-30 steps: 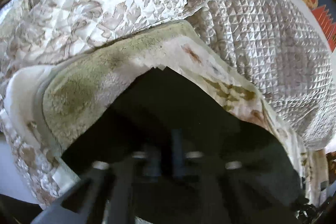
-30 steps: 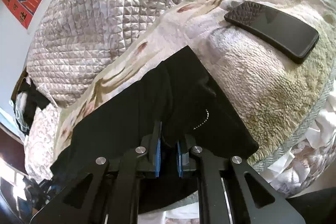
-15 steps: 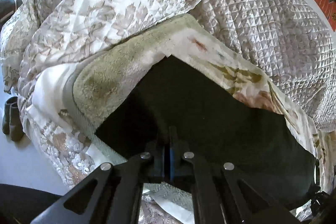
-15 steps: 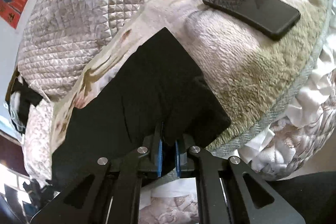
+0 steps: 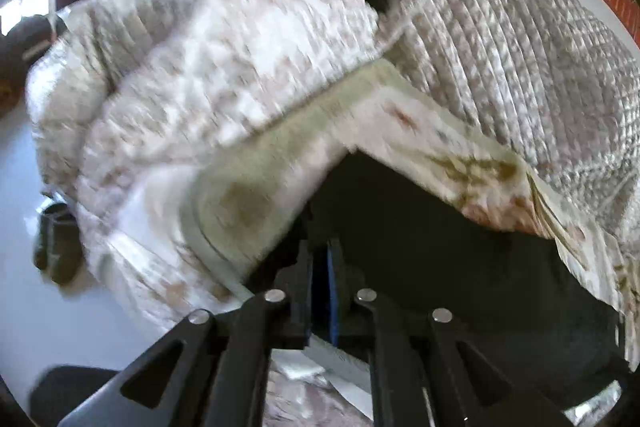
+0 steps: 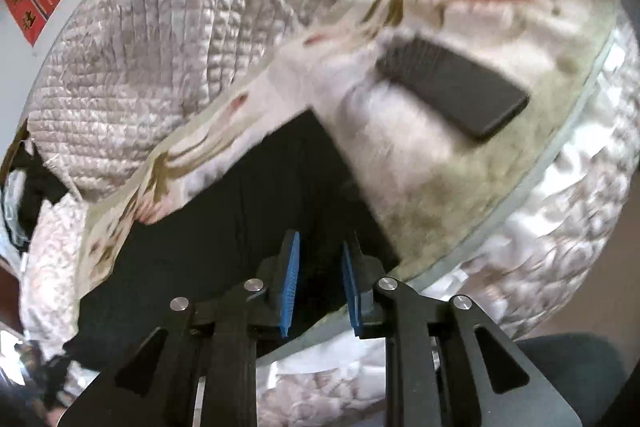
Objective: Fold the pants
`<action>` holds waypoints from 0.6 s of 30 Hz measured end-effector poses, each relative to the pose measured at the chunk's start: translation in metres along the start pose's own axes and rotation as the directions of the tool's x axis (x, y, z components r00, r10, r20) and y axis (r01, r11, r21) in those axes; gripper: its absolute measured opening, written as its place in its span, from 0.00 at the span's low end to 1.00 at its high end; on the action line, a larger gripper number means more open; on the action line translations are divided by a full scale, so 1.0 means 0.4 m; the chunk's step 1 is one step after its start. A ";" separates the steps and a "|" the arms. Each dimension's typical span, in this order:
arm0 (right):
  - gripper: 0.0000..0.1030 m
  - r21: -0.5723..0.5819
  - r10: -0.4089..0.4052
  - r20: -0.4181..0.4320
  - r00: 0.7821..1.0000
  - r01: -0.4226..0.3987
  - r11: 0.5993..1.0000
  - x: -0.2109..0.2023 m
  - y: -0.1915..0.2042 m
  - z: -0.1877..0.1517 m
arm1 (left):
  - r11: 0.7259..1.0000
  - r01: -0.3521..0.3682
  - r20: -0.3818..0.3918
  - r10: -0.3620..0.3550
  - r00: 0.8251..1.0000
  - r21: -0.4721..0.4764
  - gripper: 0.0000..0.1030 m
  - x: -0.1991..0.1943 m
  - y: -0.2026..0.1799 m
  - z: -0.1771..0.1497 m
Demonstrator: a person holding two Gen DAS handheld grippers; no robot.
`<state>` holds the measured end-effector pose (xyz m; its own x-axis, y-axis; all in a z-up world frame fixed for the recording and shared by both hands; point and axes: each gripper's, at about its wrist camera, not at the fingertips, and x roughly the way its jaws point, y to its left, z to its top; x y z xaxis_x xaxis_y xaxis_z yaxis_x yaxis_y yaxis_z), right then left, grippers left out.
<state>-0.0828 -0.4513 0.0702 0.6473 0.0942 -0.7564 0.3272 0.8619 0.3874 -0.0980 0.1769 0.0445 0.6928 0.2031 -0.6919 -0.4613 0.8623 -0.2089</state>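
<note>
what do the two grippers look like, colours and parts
Both the left gripper and right gripper are matte black, with angular linkage arms bearing triangular cut-outs, round silver pivot pins, and ribbed blue pads on the inner faces of the fingers. No cables or markings show.

Quilt [image 6: 160, 39] heaps wall off the far side, a phone [image 6: 452, 87] sits right of the pants [image 6: 280, 187]; blanket [image 6: 460, 195] beside them lies open.
</note>
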 end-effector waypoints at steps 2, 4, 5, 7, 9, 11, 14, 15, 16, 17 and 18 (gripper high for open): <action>0.21 -0.012 -0.069 0.072 0.995 0.070 0.997 -0.028 0.007 0.009 | 1.000 -0.007 0.037 0.008 0.999 -0.004 0.10 -0.018 -0.001 0.019; 0.21 -0.014 -0.116 0.134 0.984 0.119 0.993 -0.049 0.011 0.018 | 1.000 0.007 0.052 -0.007 0.999 0.005 0.10 -0.026 -0.013 0.033; 0.21 -0.027 -0.108 0.140 0.984 0.113 0.993 -0.048 0.016 0.020 | 1.000 0.022 0.050 -0.023 0.999 0.012 0.11 -0.023 -0.026 0.037; 0.21 -0.059 -0.056 0.112 0.992 0.063 0.996 -0.030 0.029 0.019 | 0.997 0.069 0.028 -0.070 0.997 0.037 0.20 -0.011 -0.058 0.037; 0.21 -0.097 -0.016 0.054 0.998 0.021 0.995 0.006 0.047 0.006 | 0.992 0.104 0.002 -0.104 0.995 0.073 0.23 0.007 -0.096 0.031; 0.21 -0.163 -0.045 -0.072 0.996 0.033 0.986 0.074 0.063 -0.019 | 0.985 0.137 -0.043 -0.133 0.990 0.102 0.26 0.036 -0.128 0.015; 0.21 -0.176 -0.045 -0.085 0.995 0.030 0.984 0.096 0.063 -0.030 | 0.981 0.146 -0.154 -0.126 0.980 0.127 0.27 0.089 -0.152 -0.010; 0.21 -0.190 -0.038 -0.066 0.997 0.024 0.982 0.090 0.072 -0.023 | 0.980 0.142 -0.168 -0.118 0.979 0.140 0.27 0.099 -0.158 -0.013; 0.21 -0.214 -0.027 -0.047 0.999 0.016 0.977 0.087 0.086 -0.012 | 0.978 0.141 -0.170 -0.115 0.979 0.151 0.27 0.103 -0.166 -0.013; 0.21 -0.236 -0.015 -0.042 0.999 0.005 0.972 0.089 0.096 -0.006 | 0.975 0.148 -0.169 -0.120 0.978 0.164 0.27 0.106 -0.178 -0.009; 0.21 -0.268 0.007 -0.042 0.999 -0.018 0.963 0.096 0.118 0.006 | 0.972 0.158 -0.168 -0.129 0.977 0.174 0.27 0.109 -0.192 -0.002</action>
<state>-0.0409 -0.4083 0.0606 0.6202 0.1215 -0.7750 0.1186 0.9621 0.2457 -0.0328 0.1194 0.0298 0.6436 0.0097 -0.7653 -0.2425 0.9510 -0.1919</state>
